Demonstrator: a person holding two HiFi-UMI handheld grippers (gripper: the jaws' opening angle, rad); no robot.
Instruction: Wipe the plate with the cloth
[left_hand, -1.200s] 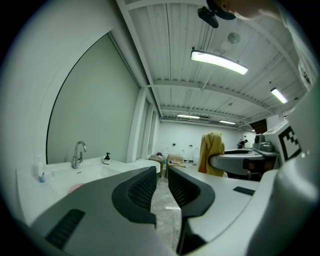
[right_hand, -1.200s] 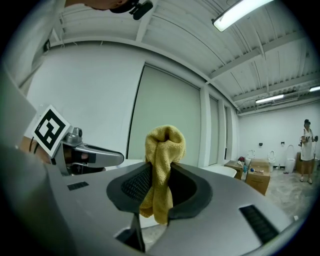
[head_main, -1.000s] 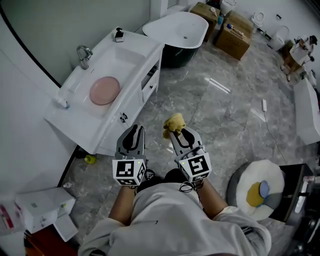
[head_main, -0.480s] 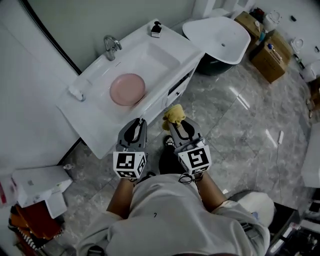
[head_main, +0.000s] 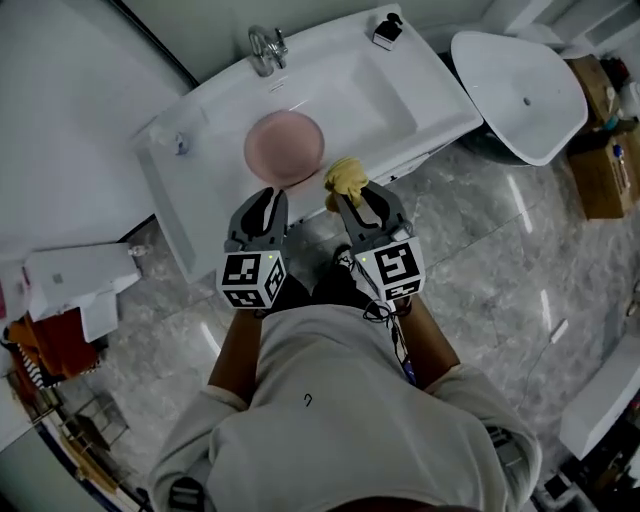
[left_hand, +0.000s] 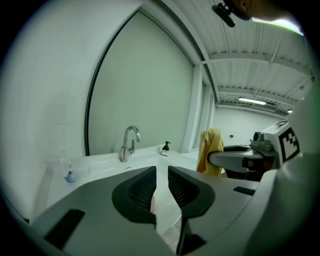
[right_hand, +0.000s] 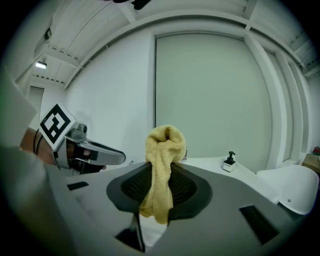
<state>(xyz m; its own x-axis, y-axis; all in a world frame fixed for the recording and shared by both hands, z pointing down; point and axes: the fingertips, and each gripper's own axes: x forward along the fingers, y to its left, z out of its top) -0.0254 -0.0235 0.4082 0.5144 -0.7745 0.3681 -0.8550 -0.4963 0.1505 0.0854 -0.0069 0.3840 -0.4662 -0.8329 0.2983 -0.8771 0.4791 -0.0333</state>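
Right gripper (head_main: 348, 197) pinches a yellow cloth (head_main: 346, 175) upright, seemingly ready to wipe the pink plate (head_main: 284, 147) in the sink (head_main: 395, 88); left gripper (head_main: 266, 200), slightly parted, holds nothing

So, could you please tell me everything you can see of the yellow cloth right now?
The cloth is yellow and terry-looking, bunched into a narrow roll. The right gripper is shut on its middle: a rounded folded bulge stands above the jaws and a shorter tail hangs below. Only the jaws touch it, and it is held in the air. In the head view it shows by the front edge of the white sink counter, just right of the pink plate.
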